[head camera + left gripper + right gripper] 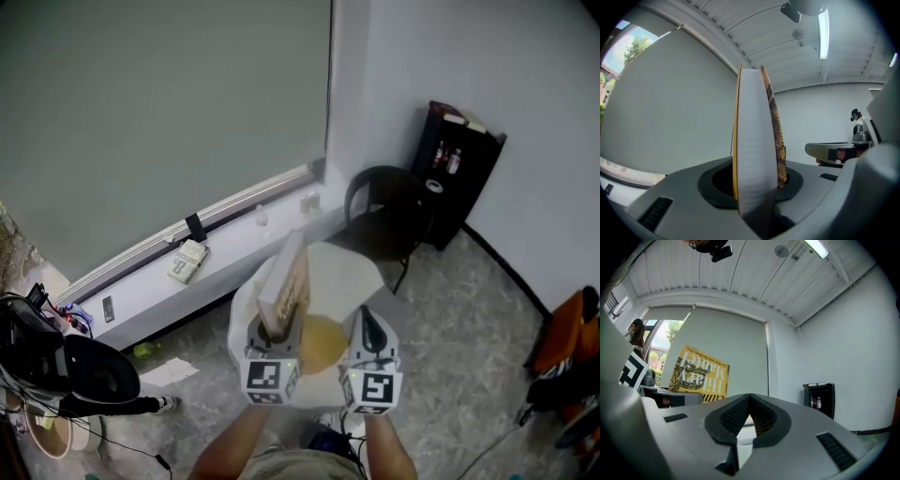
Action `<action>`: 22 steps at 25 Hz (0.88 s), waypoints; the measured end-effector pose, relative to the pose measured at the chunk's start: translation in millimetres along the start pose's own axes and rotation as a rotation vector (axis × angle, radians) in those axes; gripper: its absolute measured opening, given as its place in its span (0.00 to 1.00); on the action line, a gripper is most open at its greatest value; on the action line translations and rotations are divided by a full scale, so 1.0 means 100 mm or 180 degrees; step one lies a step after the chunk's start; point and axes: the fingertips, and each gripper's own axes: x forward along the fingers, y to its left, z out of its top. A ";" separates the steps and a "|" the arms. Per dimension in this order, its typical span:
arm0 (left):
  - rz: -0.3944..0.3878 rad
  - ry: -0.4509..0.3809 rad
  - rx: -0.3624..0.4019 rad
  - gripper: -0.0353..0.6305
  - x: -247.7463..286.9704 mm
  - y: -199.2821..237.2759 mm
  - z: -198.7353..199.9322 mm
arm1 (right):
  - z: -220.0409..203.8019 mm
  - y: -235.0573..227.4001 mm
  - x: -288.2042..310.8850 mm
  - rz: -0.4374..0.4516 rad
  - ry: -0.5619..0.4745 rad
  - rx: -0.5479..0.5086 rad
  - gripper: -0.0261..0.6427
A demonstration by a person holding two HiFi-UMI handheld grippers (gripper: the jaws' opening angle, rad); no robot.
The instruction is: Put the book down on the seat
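Grey speckled floor point(450, 328) fills the room, with one wide grey blind point(159, 112) along the left wall and a bare white wall to the right. On the ledge under the blind lies one small pale keypad device point(189, 261).

There is one book point(286, 286), and the left gripper point(274, 330) has it. Its cover is yellow with a dark ornate pattern and white lettering, which reads upside down in the right gripper view point(699, 376). The book stands upright on its edge and leans a little away from the person. Its white page block faces the left gripper's camera point(757, 154), with a yellow cover on either side. The left gripper's jaws point(757, 187) are partly closed and press on the lower end of the book. In the head view one white seat point(342, 272) with a round tan patch shows below and beyond the book, which is held off it.

Just to the right, the right gripper point(370, 323) is level beside the left. Its jaws meet at the tips and hold nothing point(749, 397). Both grippers point forward, each with its marker cube toward the person, on two bare forearms that come in from the bottom edge.

Further right, in the corner, stands one black chair point(384, 220). Beside it is one black shelf unit point(464, 173) with a few small bottles point(447, 157) on it.
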 end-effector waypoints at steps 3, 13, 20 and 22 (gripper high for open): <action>0.0057 0.0011 0.0023 0.27 0.34 -0.12 0.03 | -0.03 -0.26 0.22 0.0083 0.0067 -0.0005 0.04; 0.0230 0.0156 -0.0007 0.27 0.89 -0.06 -0.27 | -0.28 -0.60 0.77 0.0241 0.0034 0.0088 0.04; 0.0277 0.0351 -0.0182 0.27 1.14 0.33 -0.67 | -0.63 -0.40 1.21 0.0346 0.0218 0.0054 0.04; 0.0298 0.0438 -0.0270 0.27 1.20 0.47 -0.86 | -0.77 -0.31 1.31 0.0376 0.0298 0.0059 0.04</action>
